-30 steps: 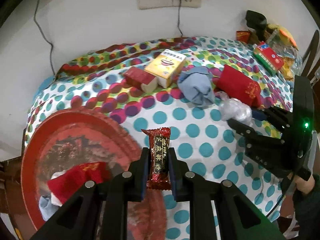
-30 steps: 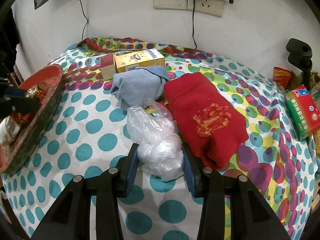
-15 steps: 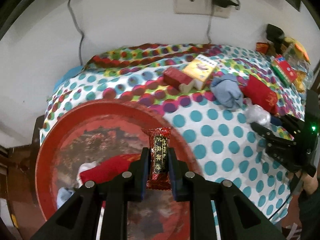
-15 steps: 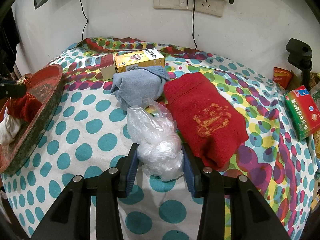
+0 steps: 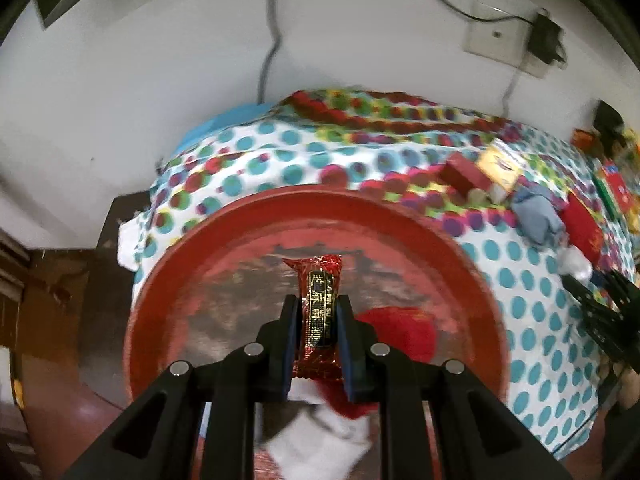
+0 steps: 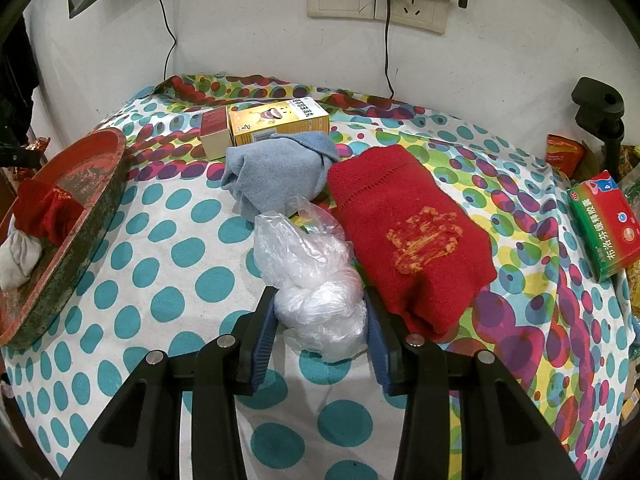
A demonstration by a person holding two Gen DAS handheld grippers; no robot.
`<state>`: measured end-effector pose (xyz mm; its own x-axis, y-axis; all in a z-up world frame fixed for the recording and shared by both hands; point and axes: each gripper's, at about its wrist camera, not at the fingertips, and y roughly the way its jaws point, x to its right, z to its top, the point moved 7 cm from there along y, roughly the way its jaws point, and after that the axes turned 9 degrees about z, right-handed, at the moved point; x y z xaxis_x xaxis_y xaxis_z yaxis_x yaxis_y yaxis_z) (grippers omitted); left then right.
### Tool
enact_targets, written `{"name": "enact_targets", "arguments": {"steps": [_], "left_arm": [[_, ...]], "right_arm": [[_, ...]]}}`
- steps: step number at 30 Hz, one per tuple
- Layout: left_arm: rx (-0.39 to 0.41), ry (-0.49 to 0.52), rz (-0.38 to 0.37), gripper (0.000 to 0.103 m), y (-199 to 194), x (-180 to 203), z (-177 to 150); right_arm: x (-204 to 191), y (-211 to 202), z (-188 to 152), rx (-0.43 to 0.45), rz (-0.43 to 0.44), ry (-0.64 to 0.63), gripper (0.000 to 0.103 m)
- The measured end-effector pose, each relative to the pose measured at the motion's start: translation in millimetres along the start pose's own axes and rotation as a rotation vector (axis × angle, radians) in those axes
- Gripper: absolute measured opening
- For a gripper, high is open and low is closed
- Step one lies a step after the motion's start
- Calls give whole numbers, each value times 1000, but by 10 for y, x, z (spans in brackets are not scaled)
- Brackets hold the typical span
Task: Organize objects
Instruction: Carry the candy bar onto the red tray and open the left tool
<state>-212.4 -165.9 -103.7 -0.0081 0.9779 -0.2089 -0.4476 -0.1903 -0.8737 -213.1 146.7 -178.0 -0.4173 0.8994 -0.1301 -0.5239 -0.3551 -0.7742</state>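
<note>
Over the red tray (image 5: 168, 280), the left tool (image 5: 318, 320) pinches a snack bar (image 5: 318, 312), long axis pointing away along the fingers. Lower it beside the red cloth (image 5: 404, 332) before letting go. The right tool (image 6: 320, 320) grips a plastic bag (image 6: 316, 280) on the table (image 6: 160, 240).

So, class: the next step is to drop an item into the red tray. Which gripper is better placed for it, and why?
The left gripper. It is shut on the snack bar directly above the red tray. The right gripper grips the plastic bag on the dotted cloth, well aside from the tray.
</note>
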Motion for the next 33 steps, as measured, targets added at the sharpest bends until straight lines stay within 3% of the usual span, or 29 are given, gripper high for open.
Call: {"name": "enact_targets", "arguments": {"steps": [14,16,18,21,24,29,33], "left_arm": [[-115,-102,36,22,607,-610,-300],[-132,-112,36,33,648,-656,-327],[-140,-117,44,36,659,-698,-340],[-137,-141,71,36,633,-773,-335],[-120,-160,51,36,523,-765,-340],[-48,-144,76,36,113,-642,-343],[-25,-164,1,36,-122,-442,-389]], "right_arm": [[2,5,-5,-1,-3,-2,39],[0,4,-5,-1,-3,-2,39],[6,5,-8,-1,-3,-3,39],[10,6,-11,-1,-4,-3,39],[3,6,-13,-1,-5,-5,39],[7,9,-15,-2,-12,-8,40],[50,7,-22,-4,-27,-3,45]]}}
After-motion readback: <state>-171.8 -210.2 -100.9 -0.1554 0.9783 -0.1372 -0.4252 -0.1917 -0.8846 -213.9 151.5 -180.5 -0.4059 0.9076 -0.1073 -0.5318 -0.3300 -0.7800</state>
